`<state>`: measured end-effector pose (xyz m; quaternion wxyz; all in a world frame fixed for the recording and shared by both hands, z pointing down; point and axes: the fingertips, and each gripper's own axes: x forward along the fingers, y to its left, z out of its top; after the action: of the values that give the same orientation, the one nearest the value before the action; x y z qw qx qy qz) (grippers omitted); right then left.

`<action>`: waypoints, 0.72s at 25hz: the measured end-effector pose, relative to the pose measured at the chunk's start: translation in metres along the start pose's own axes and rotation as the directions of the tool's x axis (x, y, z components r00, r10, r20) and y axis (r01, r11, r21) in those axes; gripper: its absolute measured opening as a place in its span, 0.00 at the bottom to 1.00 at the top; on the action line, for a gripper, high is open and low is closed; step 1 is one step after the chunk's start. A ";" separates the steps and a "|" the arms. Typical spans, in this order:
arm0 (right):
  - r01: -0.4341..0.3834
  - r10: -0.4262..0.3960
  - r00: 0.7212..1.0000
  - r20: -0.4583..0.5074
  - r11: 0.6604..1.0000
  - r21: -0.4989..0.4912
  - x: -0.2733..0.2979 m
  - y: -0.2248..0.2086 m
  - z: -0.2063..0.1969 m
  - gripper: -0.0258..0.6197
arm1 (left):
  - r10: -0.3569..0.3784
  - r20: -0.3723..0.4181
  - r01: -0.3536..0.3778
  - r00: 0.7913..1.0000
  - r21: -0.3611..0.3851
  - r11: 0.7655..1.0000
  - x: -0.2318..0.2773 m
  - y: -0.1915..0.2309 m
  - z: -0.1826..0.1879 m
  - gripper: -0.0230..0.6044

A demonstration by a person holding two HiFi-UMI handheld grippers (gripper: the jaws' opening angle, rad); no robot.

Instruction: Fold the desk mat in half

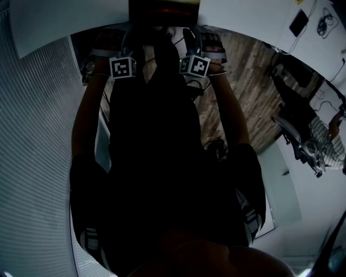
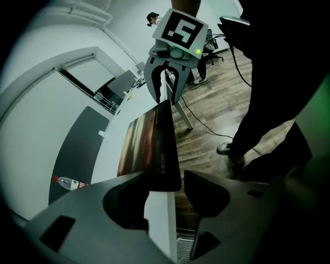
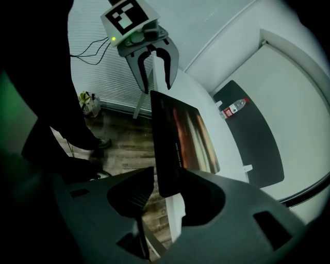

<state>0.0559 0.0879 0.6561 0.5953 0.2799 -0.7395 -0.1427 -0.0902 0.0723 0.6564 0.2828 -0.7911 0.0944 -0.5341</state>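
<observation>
The desk mat (image 2: 147,144) is dark with a brown-orange picture and lies along the front edge of the white desk (image 2: 157,216). In the left gripper view its near corner reaches in between the jaws of my left gripper (image 2: 165,193), which stand wide apart and off it. My right gripper (image 3: 170,198) is open too, with the mat's (image 3: 180,134) other near corner between its jaws. Each gripper shows at the far end of the mat in the other's view: right (image 2: 166,82), left (image 3: 153,64). In the head view both marker cubes sit near the mat (image 1: 165,10).
A water bottle (image 2: 69,182) (image 3: 234,107) lies on a dark grey pad (image 2: 77,149) further in on the desk. Below the desk edge are the wooden floor (image 2: 206,118), cables, and the person's legs and shoe (image 2: 227,148). Office chairs (image 1: 303,140) stand at the right.
</observation>
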 end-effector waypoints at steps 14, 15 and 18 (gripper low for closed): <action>0.051 -0.060 0.996 -0.058 0.988 -0.147 0.023 0.008 -0.015 0.22 | 0.034 -0.027 -0.032 0.999 0.067 0.997 0.022 -0.002 -0.010 0.36; 0.061 -0.069 0.996 -0.050 0.988 -0.138 0.023 0.006 -0.015 0.20 | 0.026 -0.024 -0.025 0.999 0.055 0.998 0.023 -0.004 -0.009 0.36; 0.070 -0.074 0.997 -0.030 0.990 -0.122 0.020 0.002 -0.013 0.17 | 0.002 -0.011 -0.002 1.000 0.019 1.000 0.024 -0.007 -0.007 0.34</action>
<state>0.0648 0.0790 0.6766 0.6183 0.2723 -0.7085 -0.2038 -0.0875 0.0653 0.6810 0.2904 -0.7854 0.0914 -0.5389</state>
